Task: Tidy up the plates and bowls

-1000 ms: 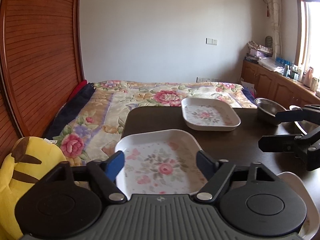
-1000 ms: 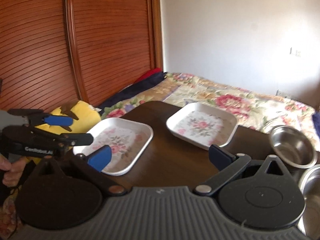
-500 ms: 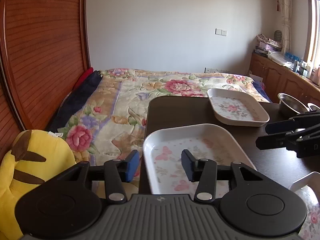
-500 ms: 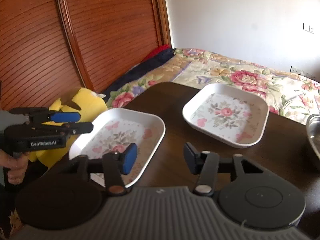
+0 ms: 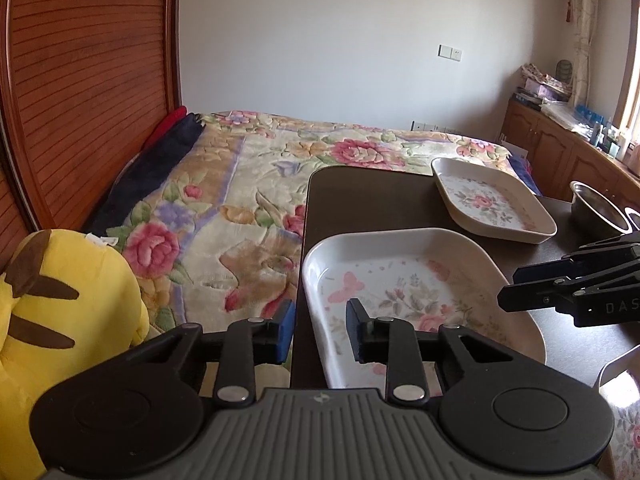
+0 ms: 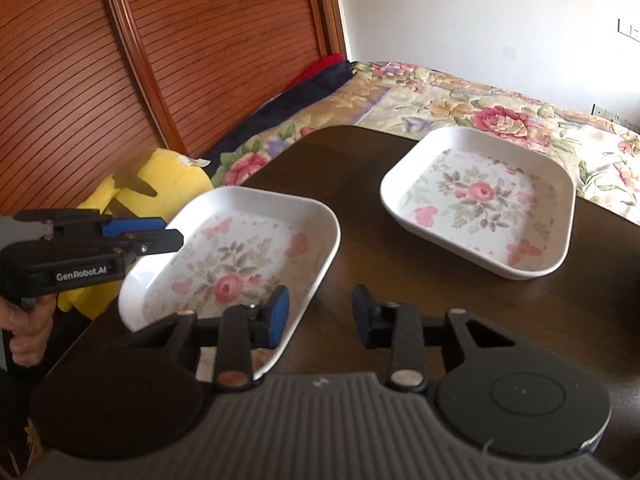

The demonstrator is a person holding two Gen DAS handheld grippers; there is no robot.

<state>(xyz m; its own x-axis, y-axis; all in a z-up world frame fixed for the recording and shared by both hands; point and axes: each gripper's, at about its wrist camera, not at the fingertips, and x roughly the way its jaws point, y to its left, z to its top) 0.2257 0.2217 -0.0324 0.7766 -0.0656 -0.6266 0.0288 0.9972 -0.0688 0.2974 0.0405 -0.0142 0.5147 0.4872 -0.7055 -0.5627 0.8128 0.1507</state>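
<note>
The near floral plate (image 5: 404, 280) (image 6: 240, 256) lies at the left edge of the dark table (image 5: 372, 200). My left gripper (image 5: 320, 332) (image 6: 168, 234) straddles its left rim, one finger outside and one over the plate floor. The jaws are narrowed but open, with a dark gap showing beside the rim. My right gripper (image 6: 320, 316) (image 5: 508, 286) straddles the right rim the same way, partly closed and gripping nothing. A second floral plate (image 5: 488, 204) (image 6: 480, 200) rests farther back. A steel bowl (image 5: 596, 208) stands at the right.
A bed with a floral blanket (image 5: 280, 168) lies beyond the table, against a slatted wooden headboard (image 5: 80, 100). A yellow plush toy (image 5: 52, 312) (image 6: 160, 176) sits left of the table. A person's hand (image 6: 24, 328) holds the left gripper. Another plate's rim (image 5: 616, 376) shows at bottom right.
Both grippers have moved out to opposite rims of the near plate. Their jaws have narrowed steadily from wide open to a small gap.
</note>
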